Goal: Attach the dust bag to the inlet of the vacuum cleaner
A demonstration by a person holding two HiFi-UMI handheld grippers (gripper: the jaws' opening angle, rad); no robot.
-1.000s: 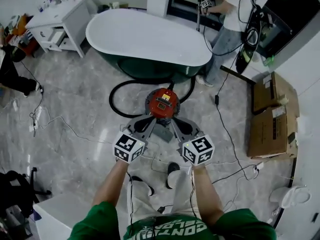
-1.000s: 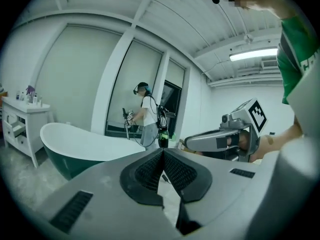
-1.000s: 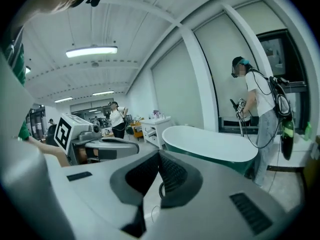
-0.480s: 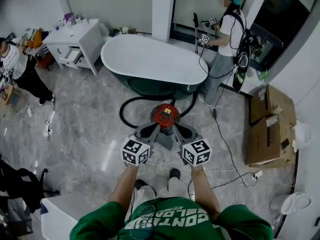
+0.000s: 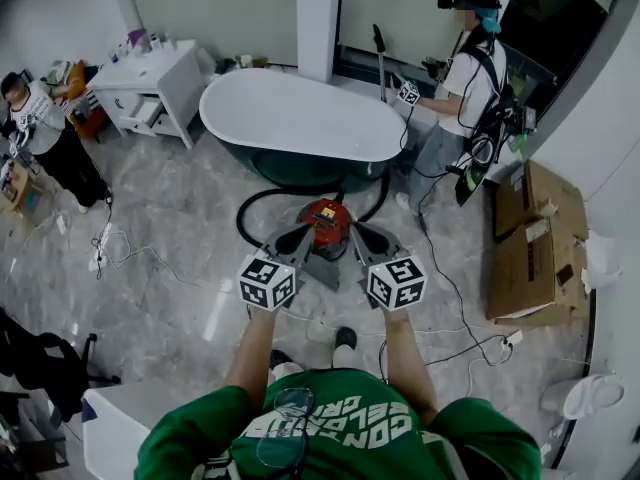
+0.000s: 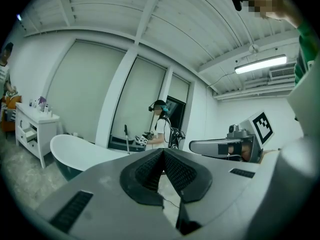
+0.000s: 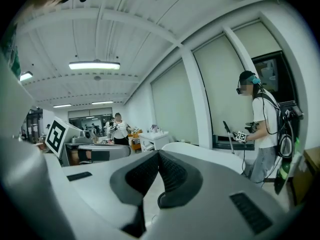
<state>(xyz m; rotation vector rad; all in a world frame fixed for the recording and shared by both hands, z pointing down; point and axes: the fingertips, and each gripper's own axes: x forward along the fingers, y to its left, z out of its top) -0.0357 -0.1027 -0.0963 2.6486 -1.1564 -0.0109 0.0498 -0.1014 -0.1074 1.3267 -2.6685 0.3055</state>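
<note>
Left tool (image 5: 297, 236) and right tool (image 5: 362, 235), jaws together, nothing held.
Both hang side by side above the red vacuum cleaner (image 5: 328, 218) on the floor (image 5: 180, 228), bathtub (image 5: 300, 118) beyond.

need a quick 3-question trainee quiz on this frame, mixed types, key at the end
1. True or false: the left gripper and right gripper each clamp something.
2. The red vacuum cleaner stands: A) on the white cabinet B) on the floor beyond the grippers C) on the cardboard boxes.
3. What black thing curves on the floor between the vacuum cleaner and the bathtub?
Key: 1 false, both shut and empty; 2 B; 3 the hose.
</note>
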